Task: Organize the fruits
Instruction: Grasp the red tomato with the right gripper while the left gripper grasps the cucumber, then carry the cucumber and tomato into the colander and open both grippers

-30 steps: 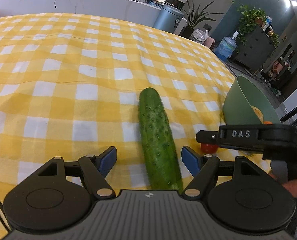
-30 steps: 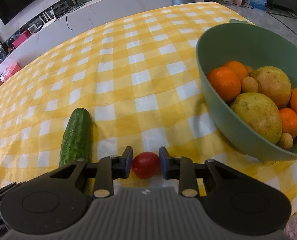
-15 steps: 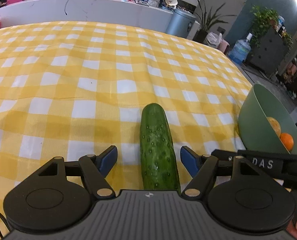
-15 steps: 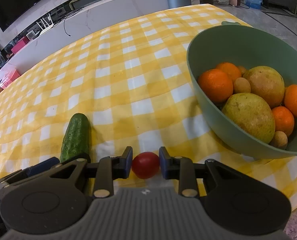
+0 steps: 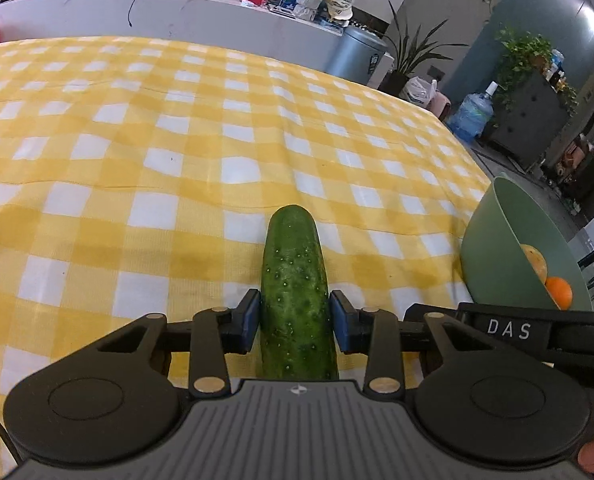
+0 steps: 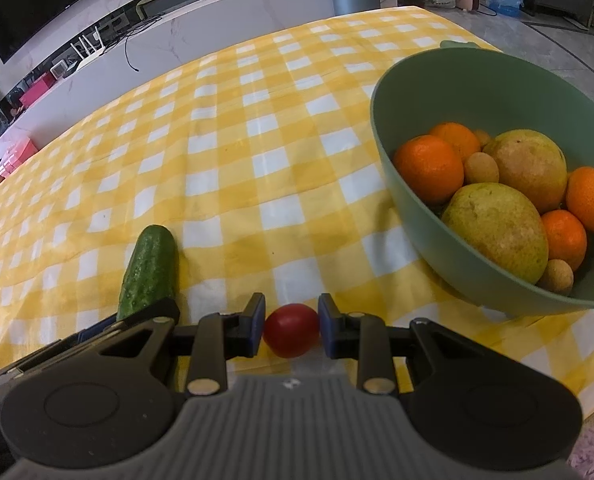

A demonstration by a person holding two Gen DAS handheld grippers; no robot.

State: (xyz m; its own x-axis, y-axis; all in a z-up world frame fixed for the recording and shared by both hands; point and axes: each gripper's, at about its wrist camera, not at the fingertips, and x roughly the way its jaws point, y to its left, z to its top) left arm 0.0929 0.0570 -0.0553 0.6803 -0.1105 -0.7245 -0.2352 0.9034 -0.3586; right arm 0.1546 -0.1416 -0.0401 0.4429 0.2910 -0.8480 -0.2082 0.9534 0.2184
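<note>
A green cucumber (image 5: 295, 292) lies lengthwise on the yellow checked tablecloth. My left gripper (image 5: 295, 320) is shut on the cucumber near its close end, blue pads against both sides. The cucumber also shows in the right wrist view (image 6: 149, 268), left of my right gripper (image 6: 291, 326), which is shut on a small red tomato (image 6: 291, 330). A green bowl (image 6: 457, 92) stands to the right with oranges (image 6: 429, 168) and two large yellow-green fruits (image 6: 497, 232) inside. The bowl shows at the right edge of the left wrist view (image 5: 493, 256).
The yellow checked tablecloth (image 5: 177, 140) covers the whole table. A white counter (image 5: 177, 16) runs behind the far edge. A grey bin (image 5: 357, 54), a potted plant and a water bottle (image 5: 471, 114) stand on the floor beyond the table's right side.
My left gripper has closed from open onto the cucumber. My right gripper has stayed shut on the tomato and the view has risen slightly.
</note>
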